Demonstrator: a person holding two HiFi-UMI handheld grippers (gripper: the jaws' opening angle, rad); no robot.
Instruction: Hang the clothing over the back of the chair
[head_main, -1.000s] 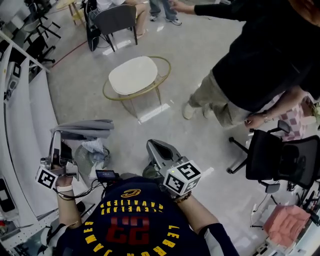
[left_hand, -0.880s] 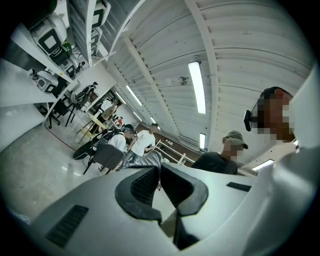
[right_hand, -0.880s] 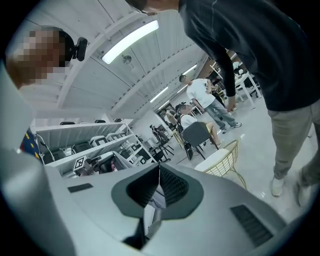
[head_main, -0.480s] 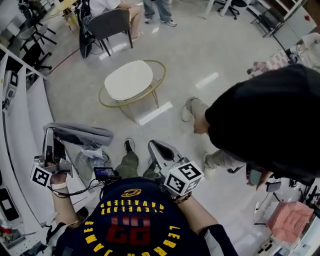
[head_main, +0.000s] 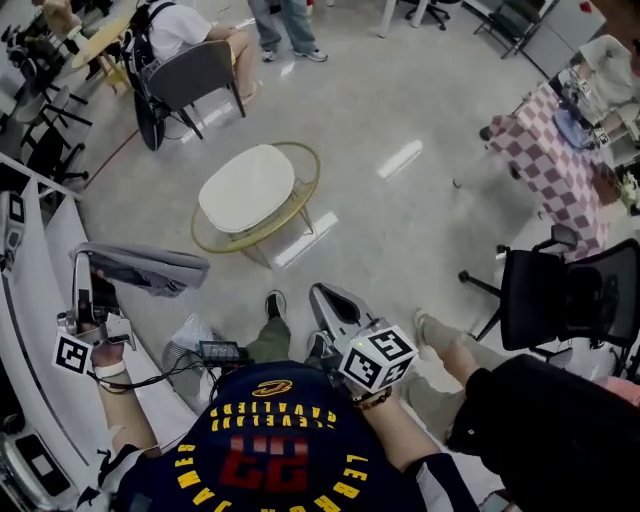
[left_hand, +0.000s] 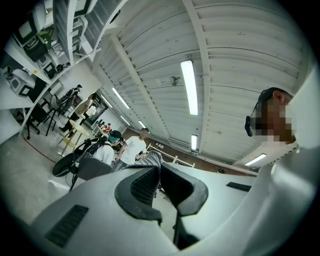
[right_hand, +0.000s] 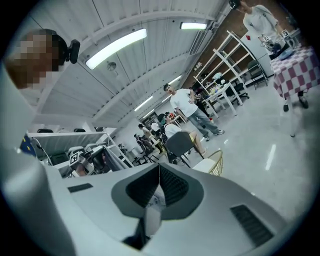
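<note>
- Your left claw (head_main: 86, 280) is clenched on the grey clothing (head_main: 145, 270); in the left gripper view the pads meet, with a fold of striped grey fabric at their tips
- The clothing hangs in the air from that claw's tips and spreads out flat to its right, clear of the floor (head_main: 400, 230)
- That claw is tipped a little upward, with its marker cube (head_main: 72, 352) at the near end by your wrist
- Beyond the clothing, between your two claws and further out, is a round table (head_main: 248, 187) with a white top and a gold wire rim
- Well past that table is a grey chair (head_main: 195, 72), far from both claws, with a seated person (head_main: 178, 25) in it
- Your right claw (head_main: 325, 298) is clenched too; in the right gripper view its pads are together at the tips, and a pale patch shows in the gap lower down that you cannot make out
- That claw points out over the bare floor, just right of your shoe (head_main: 275, 305), and is well apart from the clothing
- To the right of the right claw, near your elbow, a person in black (head_main: 540, 430) is close by
- Further right is a black office chair (head_main: 560, 300), well apart from both claws
- Beyond that chair is a checked cloth (head_main: 555, 130)
</note>
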